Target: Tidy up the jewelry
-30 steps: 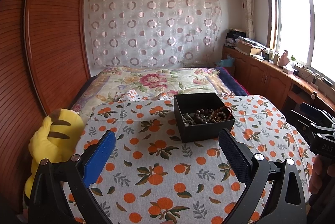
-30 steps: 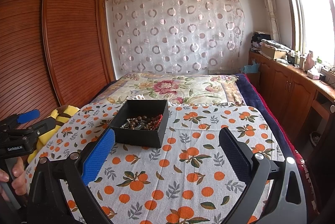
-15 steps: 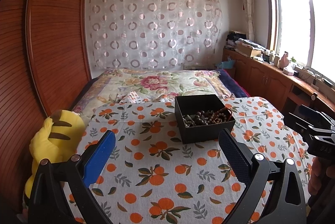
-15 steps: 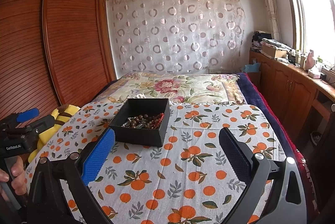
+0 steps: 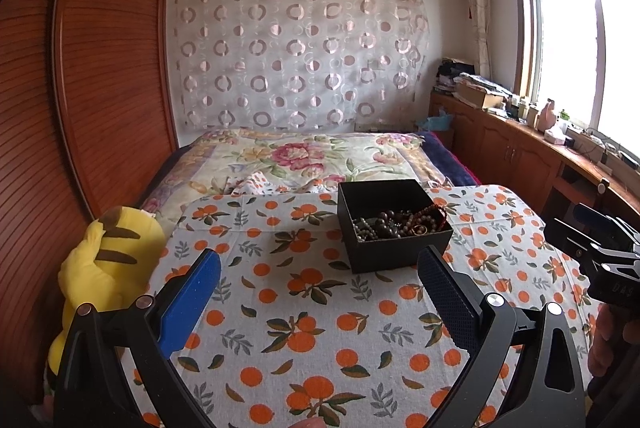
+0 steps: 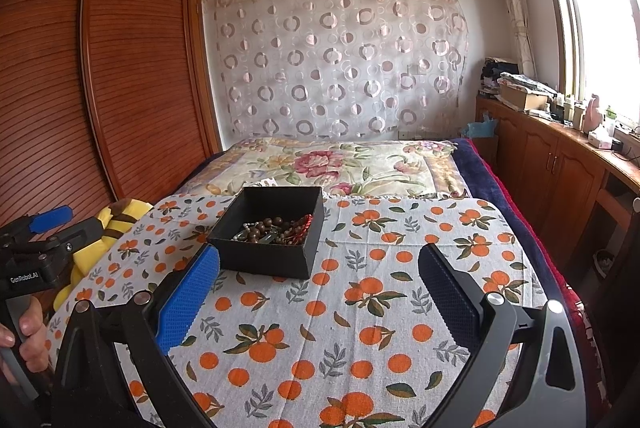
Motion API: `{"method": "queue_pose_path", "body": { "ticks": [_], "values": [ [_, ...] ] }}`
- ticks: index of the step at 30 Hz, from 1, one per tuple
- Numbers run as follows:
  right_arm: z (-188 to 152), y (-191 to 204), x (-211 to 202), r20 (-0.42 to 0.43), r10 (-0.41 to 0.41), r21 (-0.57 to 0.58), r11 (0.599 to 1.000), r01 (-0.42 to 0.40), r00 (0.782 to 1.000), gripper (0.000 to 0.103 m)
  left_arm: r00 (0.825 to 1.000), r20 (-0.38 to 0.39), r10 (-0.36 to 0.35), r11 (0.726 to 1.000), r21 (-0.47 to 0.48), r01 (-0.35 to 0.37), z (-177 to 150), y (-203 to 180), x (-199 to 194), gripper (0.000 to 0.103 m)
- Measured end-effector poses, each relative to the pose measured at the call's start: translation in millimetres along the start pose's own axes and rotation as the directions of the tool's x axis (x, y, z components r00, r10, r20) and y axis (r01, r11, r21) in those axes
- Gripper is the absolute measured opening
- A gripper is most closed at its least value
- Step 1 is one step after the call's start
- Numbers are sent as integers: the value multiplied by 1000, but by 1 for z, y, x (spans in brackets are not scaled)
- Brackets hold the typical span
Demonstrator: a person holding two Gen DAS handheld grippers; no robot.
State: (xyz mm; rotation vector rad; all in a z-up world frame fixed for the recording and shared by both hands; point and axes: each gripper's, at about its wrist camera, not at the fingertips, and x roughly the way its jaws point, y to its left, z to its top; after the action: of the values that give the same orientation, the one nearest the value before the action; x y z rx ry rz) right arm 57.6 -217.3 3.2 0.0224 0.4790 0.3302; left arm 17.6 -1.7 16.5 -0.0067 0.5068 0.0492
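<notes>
Beads (image 6: 276, 230) are lying tangled in the box (image 6: 268, 260) on the cloth (image 6: 360, 308), probably light, slippery, best pinched by one strand, while both grippers, left (image 5: 318, 276) and right (image 6: 318, 274), are hovering wide open, empty.

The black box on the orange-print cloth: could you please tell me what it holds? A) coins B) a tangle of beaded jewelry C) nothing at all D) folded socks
B: the open black box shows a heap of dark and red beads inside.
</notes>
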Motion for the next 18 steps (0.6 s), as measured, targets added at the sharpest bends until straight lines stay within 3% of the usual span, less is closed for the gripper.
{"method": "queue_pose_path", "body": {
  "ticks": [18],
  "values": [
    [-1, 0, 0, 0, 1, 0, 1000, -1, 1000, 100, 1000, 1, -2, 1000, 1, 2, 0, 0, 0, 95]
  ]
}}
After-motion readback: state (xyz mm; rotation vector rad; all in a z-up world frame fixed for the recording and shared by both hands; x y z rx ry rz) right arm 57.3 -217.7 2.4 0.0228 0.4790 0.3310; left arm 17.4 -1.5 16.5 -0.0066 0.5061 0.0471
